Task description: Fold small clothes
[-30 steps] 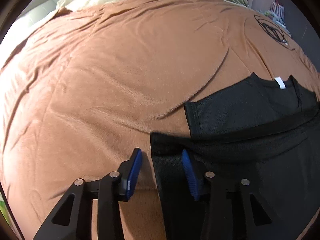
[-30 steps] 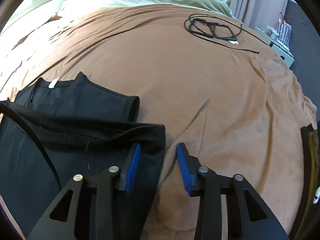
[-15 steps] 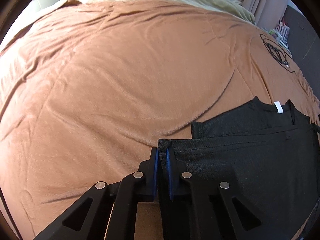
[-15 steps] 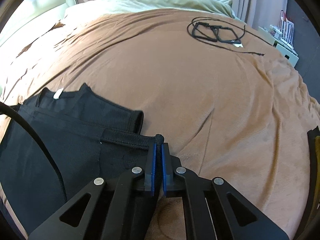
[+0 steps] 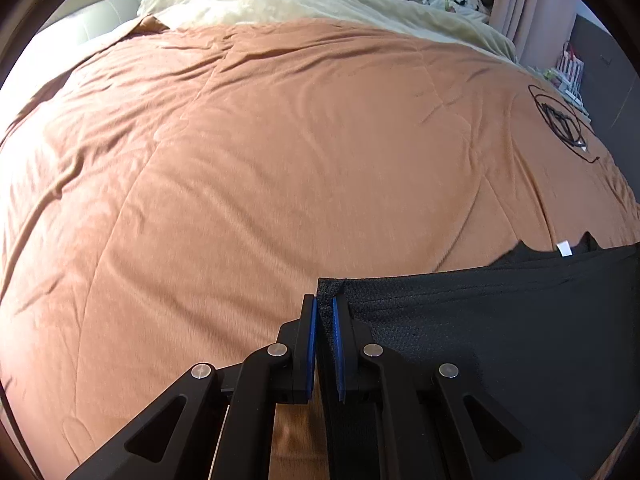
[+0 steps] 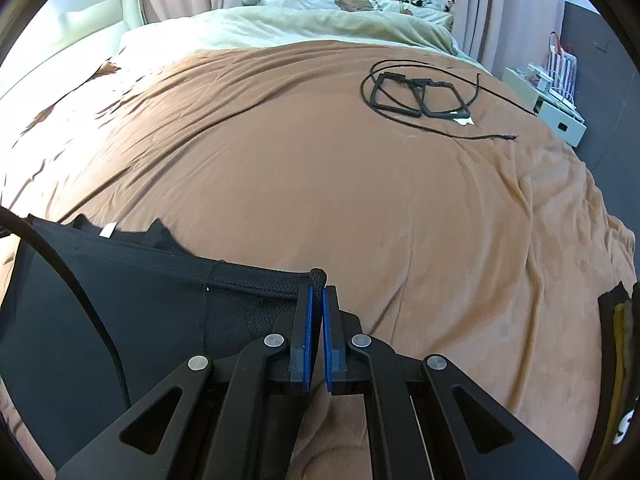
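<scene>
1. Black garment (image 5: 500, 328) lies on the brown bedspread (image 5: 280, 180), at about four o'clock in my left wrist view and eight o'clock in my right.
2. My left claw (image 5: 325, 304) is pressed together on the garment's near left corner; dark mesh shows between its blue pads (image 5: 310, 344).
3. My right claw (image 6: 317, 294) pinches the opposite corner, where the thick hem (image 6: 256, 280) ends.
4. The held edge stretches taut between both claws, while the collar end with its white tag (image 6: 107, 231) rests flat beyond it.
5. I judge the fold as just begun (corners gripped, nothing laid over yet); carrying this edge toward the collar and smoothing remain.
6. A black cable (image 6: 420, 92) sits well apart at one o'clock.
</scene>
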Motion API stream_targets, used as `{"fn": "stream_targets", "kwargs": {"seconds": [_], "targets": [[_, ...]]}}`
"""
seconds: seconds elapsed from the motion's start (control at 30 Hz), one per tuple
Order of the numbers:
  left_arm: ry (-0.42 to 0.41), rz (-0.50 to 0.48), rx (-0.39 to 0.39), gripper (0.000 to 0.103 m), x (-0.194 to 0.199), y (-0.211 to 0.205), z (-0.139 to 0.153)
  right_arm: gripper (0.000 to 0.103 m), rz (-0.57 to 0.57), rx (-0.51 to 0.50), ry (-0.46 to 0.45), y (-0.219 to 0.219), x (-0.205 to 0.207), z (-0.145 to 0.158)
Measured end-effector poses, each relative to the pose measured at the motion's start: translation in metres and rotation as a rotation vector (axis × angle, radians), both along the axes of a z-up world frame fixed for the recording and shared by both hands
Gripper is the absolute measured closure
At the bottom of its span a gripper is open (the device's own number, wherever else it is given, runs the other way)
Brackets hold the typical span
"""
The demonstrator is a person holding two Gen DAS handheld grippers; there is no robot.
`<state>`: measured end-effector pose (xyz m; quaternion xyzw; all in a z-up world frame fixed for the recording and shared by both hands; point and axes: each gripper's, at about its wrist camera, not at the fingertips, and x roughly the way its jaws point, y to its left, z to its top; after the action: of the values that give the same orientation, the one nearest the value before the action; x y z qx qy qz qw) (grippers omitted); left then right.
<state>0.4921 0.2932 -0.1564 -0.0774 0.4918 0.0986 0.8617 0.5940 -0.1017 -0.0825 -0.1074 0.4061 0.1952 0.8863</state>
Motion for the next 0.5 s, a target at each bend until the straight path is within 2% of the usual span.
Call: {"fn": "stream_targets", "kwargs": {"seconds": [0.27, 0.3, 0.4, 0.43, 0.47, 0.5], "targets": [[-0.005, 0.004, 0.022, 0.094, 0.026, 0.001, 0.000, 0.102, -0.032, -0.038, -0.012, 0.011, 0.020, -0.005], [0.001, 0.008, 0.028, 0.089, 0.030, 0.002, -0.001, 0.101, -0.054, -0.049, -0.009, 0.014, 0.022, -0.007], [0.029, 0.065, 0.064, 0.086, 0.029, 0.006, -0.002, 0.099, -0.103, -0.043, 0.021, 0.012, 0.025, -0.008], [0.024, 0.073, 0.028, 0.084, 0.026, 0.010, -0.001, 0.093, -0.102, -0.025, 0.030, 0.010, 0.024, -0.007], [0.020, 0.074, 0.000, 0.077, 0.022, 0.013, 0.000, 0.081, -0.100, -0.013, 0.036, 0.008, 0.023, -0.006], [0.019, 0.079, -0.012, 0.070, 0.017, 0.015, 0.000, 0.073, -0.101, -0.004, 0.039, 0.005, 0.019, -0.005]]}}
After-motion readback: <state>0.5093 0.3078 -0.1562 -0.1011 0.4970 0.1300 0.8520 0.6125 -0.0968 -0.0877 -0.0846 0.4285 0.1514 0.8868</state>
